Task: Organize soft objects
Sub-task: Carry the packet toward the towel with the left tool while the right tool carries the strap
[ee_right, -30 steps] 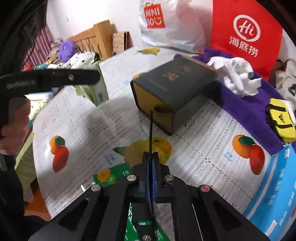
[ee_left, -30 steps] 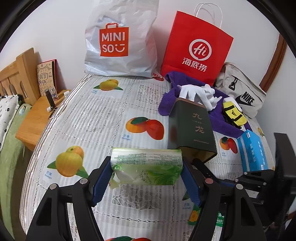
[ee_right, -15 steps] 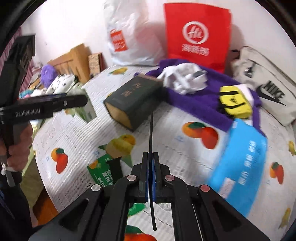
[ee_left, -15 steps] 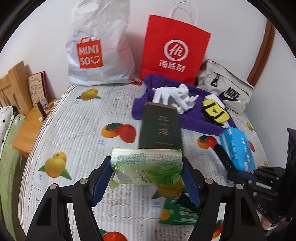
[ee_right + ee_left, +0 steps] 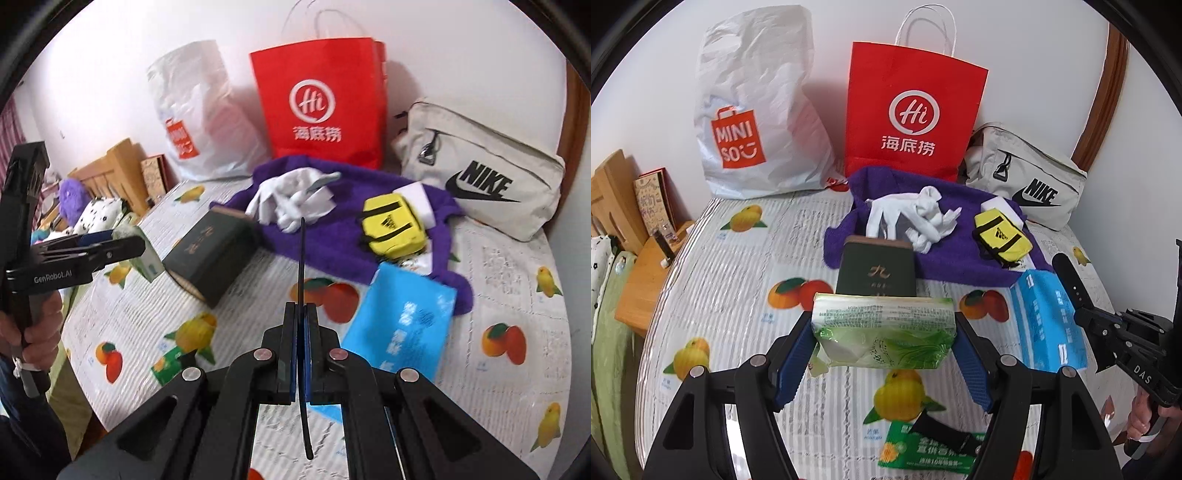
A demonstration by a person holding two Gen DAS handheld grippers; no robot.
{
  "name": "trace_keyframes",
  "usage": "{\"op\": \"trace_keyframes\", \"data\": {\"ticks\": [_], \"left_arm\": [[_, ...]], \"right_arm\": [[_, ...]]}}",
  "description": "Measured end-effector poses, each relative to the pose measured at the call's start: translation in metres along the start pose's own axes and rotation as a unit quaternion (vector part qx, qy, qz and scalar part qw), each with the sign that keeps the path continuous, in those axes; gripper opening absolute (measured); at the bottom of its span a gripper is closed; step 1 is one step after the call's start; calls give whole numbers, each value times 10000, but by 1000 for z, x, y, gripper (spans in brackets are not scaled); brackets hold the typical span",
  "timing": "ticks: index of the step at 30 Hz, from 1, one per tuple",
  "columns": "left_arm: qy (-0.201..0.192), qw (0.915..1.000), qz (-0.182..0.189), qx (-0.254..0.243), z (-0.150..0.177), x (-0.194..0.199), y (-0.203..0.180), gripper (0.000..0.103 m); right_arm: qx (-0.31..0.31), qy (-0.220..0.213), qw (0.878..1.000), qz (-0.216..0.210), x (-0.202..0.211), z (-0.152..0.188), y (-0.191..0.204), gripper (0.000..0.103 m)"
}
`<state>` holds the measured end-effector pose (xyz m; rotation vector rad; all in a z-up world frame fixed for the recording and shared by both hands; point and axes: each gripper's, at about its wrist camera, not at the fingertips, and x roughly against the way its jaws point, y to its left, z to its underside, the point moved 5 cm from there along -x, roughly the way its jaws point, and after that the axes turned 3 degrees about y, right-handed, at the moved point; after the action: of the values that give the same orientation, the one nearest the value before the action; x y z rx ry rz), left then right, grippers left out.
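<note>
Both have risen: left hand-held gripper clamps green tissue pack, right closed.

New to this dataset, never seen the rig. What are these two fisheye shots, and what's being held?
No robot here: a person carries a two-finger gripper in each hand, each with a camera looking along its fingers.

Left view: the left gripper is clamped on a green tissue pack.

Right view: the right gripper is shut on a thin black strap.

On the fruit-print bed cover lie a dark green box, a purple towel with white gloves, a yellow pouch and a blue tissue pack.
</note>
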<state>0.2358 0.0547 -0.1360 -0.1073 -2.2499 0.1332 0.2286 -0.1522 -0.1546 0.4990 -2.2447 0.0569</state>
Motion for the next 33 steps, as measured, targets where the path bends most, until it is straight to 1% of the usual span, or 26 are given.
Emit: {"op": "trace_keyframes", "data": {"ticks": [8, 12, 18, 24, 31, 33], "left_arm": [[-4, 9999, 30, -136, -27, -11, -12, 70], [-11, 9998, 106, -173, -41, -19, -16, 70], [15, 9997, 141, -189, -59, -34, -16, 70], [88, 9997, 141, -201, -72, -51, -13, 70], [130, 9997, 124, -158, -85, -69, -8, 70], [144, 9997, 144, -142, -88, -73, -7, 70]], "right_arm": [[-113, -45, 9999, 77, -7, -25, -19, 3], [-191, -63, 9997, 149, -13, -40, -30, 3], [-262, -22, 9995, 202, -30, -59, -45, 3], [-355, 100, 9992, 172, -59, -78, -57, 3], [-367, 230, 9991, 30, -96, -99, -60, 3], [-387, 325, 9987, 8, -108, -103, -60, 3]]}}
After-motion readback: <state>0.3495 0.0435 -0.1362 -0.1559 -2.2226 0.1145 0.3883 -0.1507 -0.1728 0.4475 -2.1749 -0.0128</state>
